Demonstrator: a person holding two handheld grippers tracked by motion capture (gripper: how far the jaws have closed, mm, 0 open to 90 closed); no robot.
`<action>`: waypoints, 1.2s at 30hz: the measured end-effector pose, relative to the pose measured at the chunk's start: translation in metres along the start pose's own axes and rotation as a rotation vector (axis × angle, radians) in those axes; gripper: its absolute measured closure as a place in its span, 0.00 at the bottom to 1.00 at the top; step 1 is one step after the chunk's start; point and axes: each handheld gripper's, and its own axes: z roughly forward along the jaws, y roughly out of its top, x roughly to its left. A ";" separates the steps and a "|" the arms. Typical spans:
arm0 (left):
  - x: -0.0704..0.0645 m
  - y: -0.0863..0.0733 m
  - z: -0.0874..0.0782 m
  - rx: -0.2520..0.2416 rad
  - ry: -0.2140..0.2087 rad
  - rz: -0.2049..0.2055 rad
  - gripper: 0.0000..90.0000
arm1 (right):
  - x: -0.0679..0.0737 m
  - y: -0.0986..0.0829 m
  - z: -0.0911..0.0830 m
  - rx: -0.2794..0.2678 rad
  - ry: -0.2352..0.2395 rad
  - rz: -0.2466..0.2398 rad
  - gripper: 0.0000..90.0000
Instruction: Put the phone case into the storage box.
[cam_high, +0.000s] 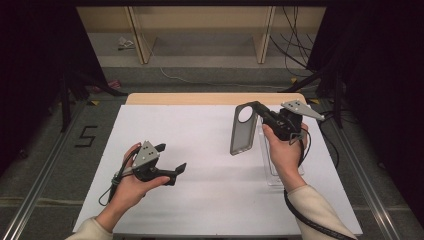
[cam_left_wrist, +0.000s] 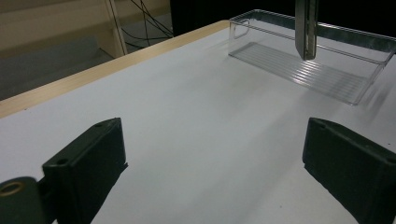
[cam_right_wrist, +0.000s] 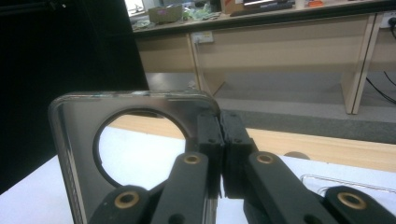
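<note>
We pinch the phone case (cam_high: 243, 129) by its top edge in the right gripper (cam_high: 261, 111), so it hangs clear above the table (cam_high: 200, 145), beside the clear tray (cam_left_wrist: 327, 60). The left gripper (cam_high: 172, 161) waits, jaws spread, empty. Nothing obstructs the tray.

The person's right hand (cam_high: 284, 152) covers part of the clear tray (cam_high: 272, 176). In the left gripper view, the phone case (cam_left_wrist: 306, 28) runs off the top edge.
</note>
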 end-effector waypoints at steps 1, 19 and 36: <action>0.000 0.000 0.000 0.000 0.001 -0.003 0.06 | -0.001 0.000 0.000 -0.006 -0.001 -0.002 0.98; 0.003 0.000 0.000 0.002 0.006 -0.003 0.06 | -0.010 0.006 -0.006 -0.025 -0.030 0.014 0.98; 0.004 -0.001 0.000 0.002 0.011 -0.002 0.06 | -0.017 0.010 -0.010 -0.038 -0.054 0.014 0.98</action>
